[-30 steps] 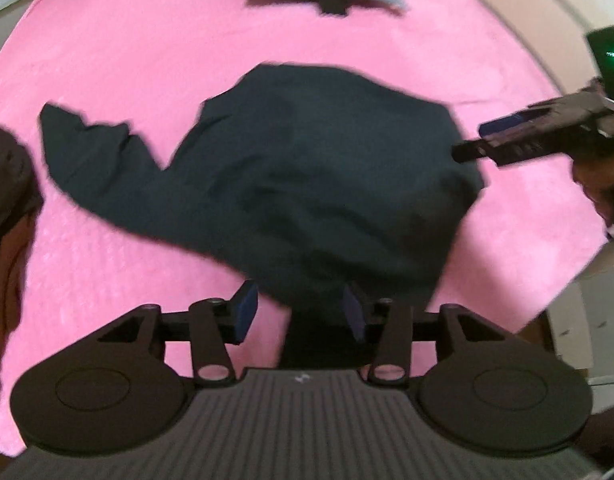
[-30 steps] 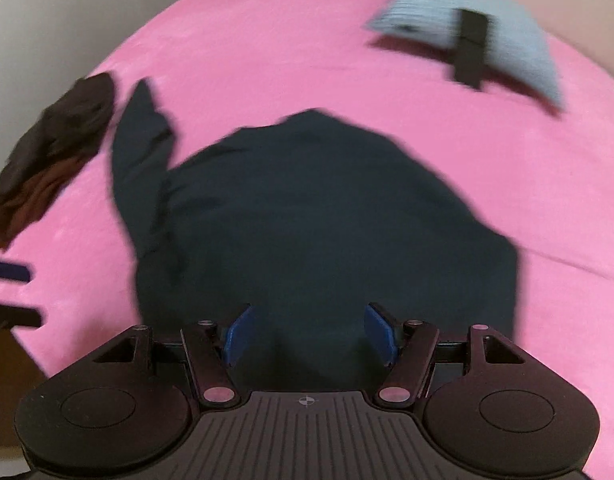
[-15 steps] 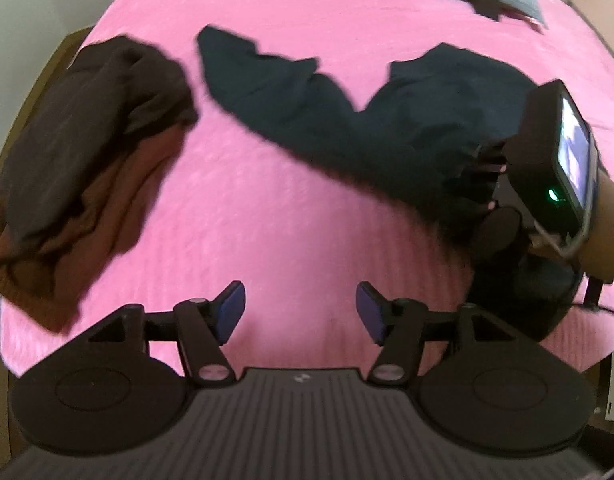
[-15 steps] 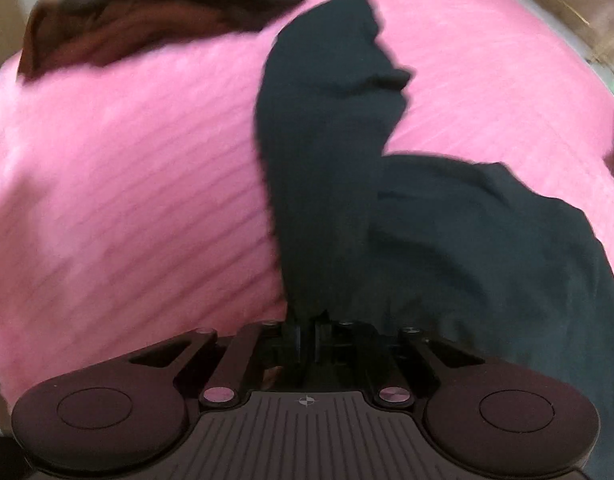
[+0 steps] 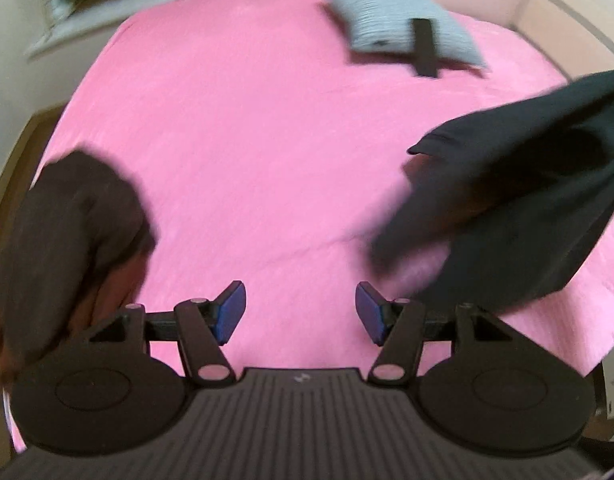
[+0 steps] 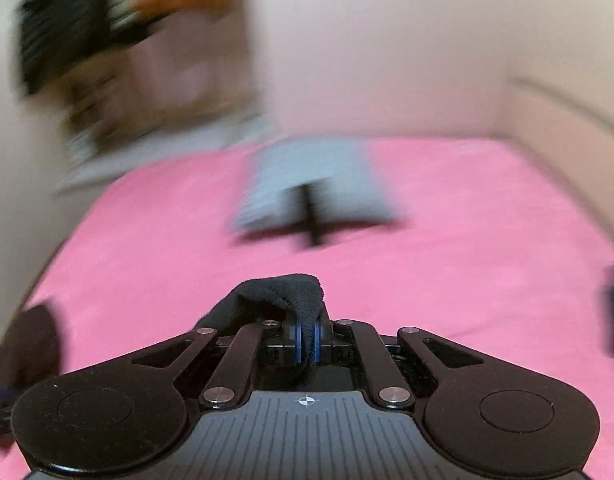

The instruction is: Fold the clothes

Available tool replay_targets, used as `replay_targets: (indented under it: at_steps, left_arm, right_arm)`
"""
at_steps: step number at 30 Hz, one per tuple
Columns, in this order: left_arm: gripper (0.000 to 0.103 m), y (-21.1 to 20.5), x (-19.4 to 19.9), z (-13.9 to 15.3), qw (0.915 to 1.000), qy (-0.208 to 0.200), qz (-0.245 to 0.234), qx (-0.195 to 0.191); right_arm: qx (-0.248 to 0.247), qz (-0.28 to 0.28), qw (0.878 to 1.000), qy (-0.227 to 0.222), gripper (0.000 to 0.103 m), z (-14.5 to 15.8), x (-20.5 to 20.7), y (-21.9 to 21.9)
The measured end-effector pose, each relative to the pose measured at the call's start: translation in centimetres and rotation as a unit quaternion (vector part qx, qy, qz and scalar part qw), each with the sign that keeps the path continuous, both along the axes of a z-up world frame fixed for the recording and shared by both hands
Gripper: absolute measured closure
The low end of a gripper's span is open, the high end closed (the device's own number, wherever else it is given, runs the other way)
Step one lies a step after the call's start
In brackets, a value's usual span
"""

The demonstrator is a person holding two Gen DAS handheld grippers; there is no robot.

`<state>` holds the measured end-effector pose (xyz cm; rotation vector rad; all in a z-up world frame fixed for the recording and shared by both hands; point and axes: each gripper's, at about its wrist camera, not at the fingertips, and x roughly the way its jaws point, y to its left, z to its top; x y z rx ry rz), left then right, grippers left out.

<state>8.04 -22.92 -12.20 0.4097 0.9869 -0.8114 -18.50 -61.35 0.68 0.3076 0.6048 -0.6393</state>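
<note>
A fold of the dark garment (image 6: pixel 295 296) is pinched between the right gripper (image 6: pixel 305 338) fingers, apparently to lift it off the bed (image 5: pixel 247 140); the left gripper (image 5: pixel 299 312) fingers are held wide, ready, the cloth hanging to their right.

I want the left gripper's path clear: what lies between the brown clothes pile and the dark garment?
Only bare pink bedspread, in the left wrist view, between brown clothes pile and dark garment.

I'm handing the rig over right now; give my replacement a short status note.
Right gripper: shut on a fold of the dark navy fabric garment, which hangs lifted over the right side of the pink bedspread.
Left gripper: open, holding nothing, above bare bedspread.
Brown crumpled clothes pile: at the bed's left edge, unfolded.
Done: garment picked up.
Left: spread it flat, fold it, then the pile.
</note>
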Motion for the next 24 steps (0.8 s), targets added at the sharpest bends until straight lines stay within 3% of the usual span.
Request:
replay_targets:
  at_steps: [4, 7, 10, 11, 12, 13, 14, 17, 20, 23, 24]
  left_arm:
    - [0.047, -6.4, -1.6, 1.7, 0.9979, -0.021, -0.060, -0.016]
    - [0.047, -11.3, -4.1, 1.8, 0.9954, -0.028, -0.090, -0.016]
    - [0.047, -16.1, -6.7, 1.5, 0.9929, -0.031, -0.114, -0.012]
    - [0.046, -17.5, -7.7, 1.3, 0.9930, -0.024, -0.116, -0.008]
    - [0.046, -18.9, -8.7, 1.1, 0.9930, -0.018, -0.117, -0.005]
    - [0.045, -20.2, -9.8, 0.6, 0.9926, -0.012, -0.121, 0.001]
    - [0.045, -21.5, -10.8, 0.2, 0.9921, -0.006, -0.125, 0.006]
    - [0.043, -25.3, -13.7, -1.8, 0.9893, 0.010, -0.144, 0.021]
    - [0.042, -28.6, -16.1, -4.3, 0.9838, 0.030, -0.173, 0.034]
    - [0.041, -32.0, -17.7, -7.2, 0.9725, 0.026, -0.227, 0.045]
    - [0.041, -33.0, -18.2, -8.3, 0.9678, 0.020, -0.246, 0.050]
  right_arm:
    - [-0.007, -0.135, 0.991, 0.011, 0.099, -0.2, -9.2, -8.4]
    - [-0.003, -0.208, 0.976, 0.060, 0.099, -4.5, -14.7, -15.0]
    - [0.044, -0.249, 0.960, 0.116, 0.098, -10.0, -19.0, -21.4]
    - [0.058, -0.249, 0.958, 0.130, 0.093, -11.5, -19.8, -22.9]
    - [0.062, -0.242, 0.958, 0.141, 0.066, -12.7, -20.2, -23.8]
    - [0.057, -0.234, 0.960, 0.144, 0.037, -13.7, -20.3, -24.1]
    - [0.054, -0.223, 0.962, 0.146, 0.033, -14.4, -20.2, -24.4]
    - [0.069, -0.164, 0.976, 0.126, 0.033, -15.4, -18.7, -24.4]
    - [0.120, -0.038, 0.988, 0.089, 0.033, -16.8, -15.1, -23.6]
    - [0.144, 0.119, 0.977, 0.100, 0.025, -19.0, -10.2, -21.8]
    - [0.144, 0.165, 0.970, 0.110, 0.013, -20.1, -8.6, -21.2]
